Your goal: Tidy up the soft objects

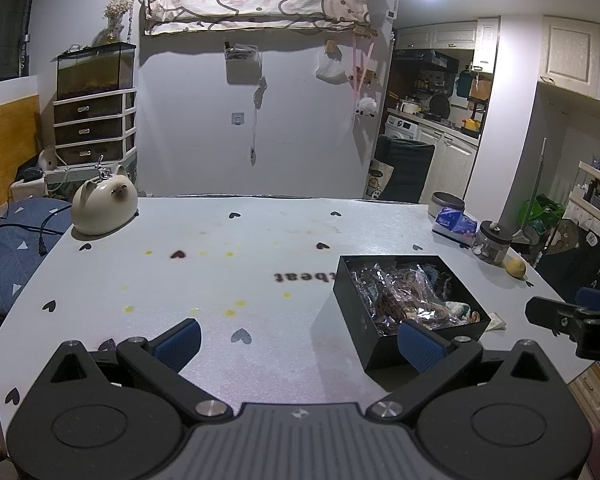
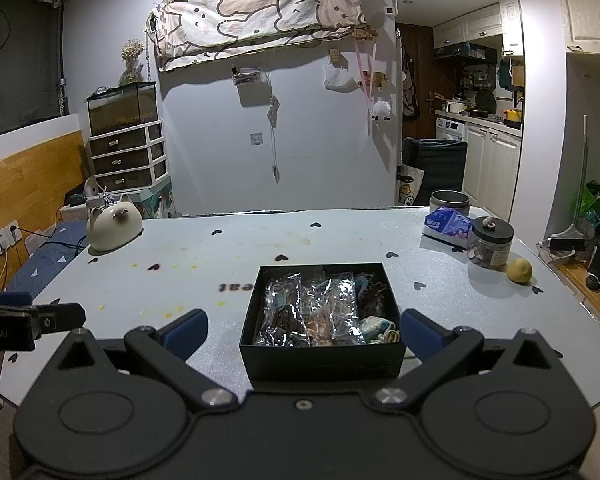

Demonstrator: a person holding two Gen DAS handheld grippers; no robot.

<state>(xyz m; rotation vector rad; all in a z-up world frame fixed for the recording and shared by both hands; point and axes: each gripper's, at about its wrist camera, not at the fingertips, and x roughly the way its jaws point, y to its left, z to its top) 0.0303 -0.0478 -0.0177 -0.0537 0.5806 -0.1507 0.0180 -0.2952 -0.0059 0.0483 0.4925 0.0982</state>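
Note:
A black open box sits on the grey table and holds several clear plastic packets and soft knitted items. In the left wrist view the box lies to the right, with its contents showing. My left gripper is open and empty, low over the table just left of the box. My right gripper is open and empty, its fingers on either side of the box's near end. The right gripper's side shows in the left wrist view.
A ceramic cat figure stands at the far left of the table. A tissue pack, a metal tin, a lidded glass jar and a lemon are at the far right.

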